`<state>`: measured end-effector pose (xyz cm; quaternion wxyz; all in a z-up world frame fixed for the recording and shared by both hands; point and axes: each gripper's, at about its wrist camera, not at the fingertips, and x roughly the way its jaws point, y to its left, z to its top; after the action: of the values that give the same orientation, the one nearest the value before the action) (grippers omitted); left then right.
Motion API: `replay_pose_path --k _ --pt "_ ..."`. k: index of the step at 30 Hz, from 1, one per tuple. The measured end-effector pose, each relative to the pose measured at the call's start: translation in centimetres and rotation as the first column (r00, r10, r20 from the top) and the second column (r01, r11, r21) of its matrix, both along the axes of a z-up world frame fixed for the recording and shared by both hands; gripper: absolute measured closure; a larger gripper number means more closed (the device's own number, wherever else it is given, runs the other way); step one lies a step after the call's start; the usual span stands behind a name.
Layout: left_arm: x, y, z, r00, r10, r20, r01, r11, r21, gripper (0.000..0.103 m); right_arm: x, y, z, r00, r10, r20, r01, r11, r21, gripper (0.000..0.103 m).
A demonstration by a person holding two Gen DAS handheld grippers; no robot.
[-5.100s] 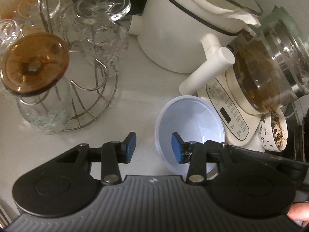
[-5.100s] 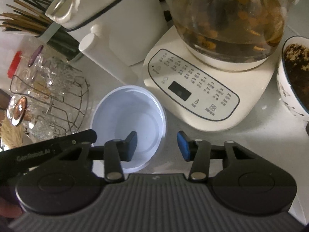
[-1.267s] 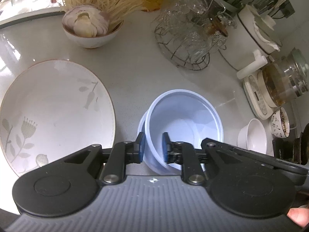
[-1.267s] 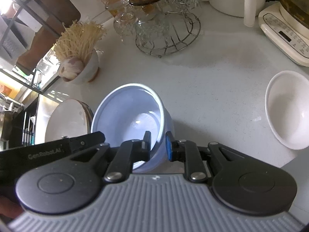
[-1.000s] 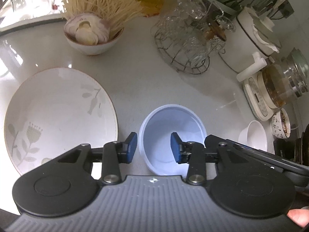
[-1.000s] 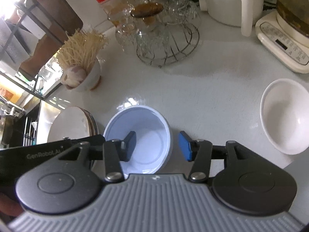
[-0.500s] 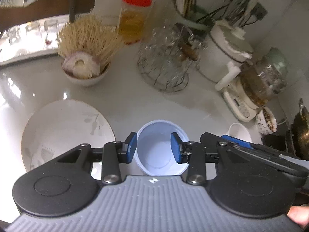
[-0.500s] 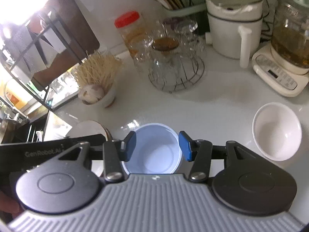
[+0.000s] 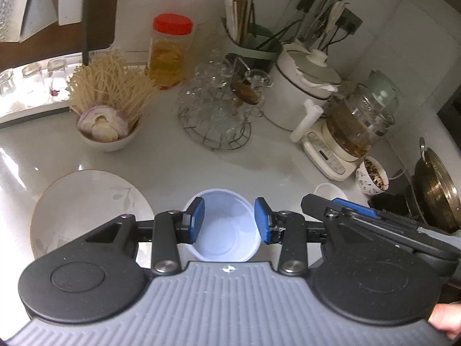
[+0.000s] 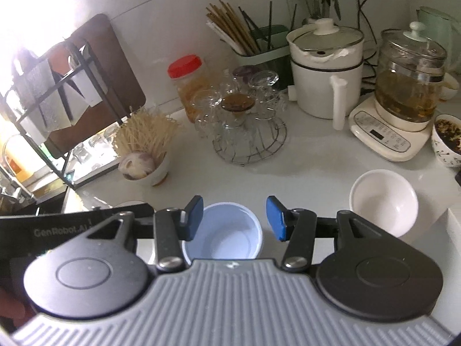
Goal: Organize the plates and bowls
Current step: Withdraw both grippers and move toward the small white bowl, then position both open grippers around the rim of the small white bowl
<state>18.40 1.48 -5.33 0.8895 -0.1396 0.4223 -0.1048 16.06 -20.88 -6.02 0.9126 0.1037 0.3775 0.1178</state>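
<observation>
A pale blue plastic bowl (image 9: 223,230) stands upright on the white counter, also in the right wrist view (image 10: 227,238). A large white leaf-patterned plate (image 9: 86,207) lies to its left. A small white bowl (image 10: 384,201) sits to the right, partly hidden in the left wrist view (image 9: 330,191). My left gripper (image 9: 229,220) is open and empty, high above the blue bowl. My right gripper (image 10: 234,219) is open and empty above it too; its body shows in the left wrist view (image 9: 374,225).
A wire rack of glasses (image 10: 245,118), a bowl with garlic and noodles (image 9: 108,124), a red-lidded jar (image 9: 170,52), a white pot (image 10: 325,80), a glass kettle on its base (image 10: 403,95), a patterned bowl (image 9: 371,177) and a dark pan (image 9: 435,190) stand around.
Both grippers held the blue bowl's rim, set it beside the plate, opened and let go. Since then both have risen and pulled back; the bowl stays put.
</observation>
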Motion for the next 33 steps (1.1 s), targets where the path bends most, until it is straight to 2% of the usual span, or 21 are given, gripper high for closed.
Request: replay_pose_path --k 11,33 --pt "2.2 -5.1 0.9 0.999 -0.045 -0.011 0.045 0.999 0.031 0.059 0.6 -5.0 0.8 0.997 -0.071 0.028 0.071 0.997 -0.003 0.051" --pt "8.9 -18.6 -0.6 0.977 -0.204 -0.065 0.208 0.976 0.065 0.059 3.3 -16.7 -1.5 0.970 -0.236 -0.052 0.235 0.972 -0.018 0.051"
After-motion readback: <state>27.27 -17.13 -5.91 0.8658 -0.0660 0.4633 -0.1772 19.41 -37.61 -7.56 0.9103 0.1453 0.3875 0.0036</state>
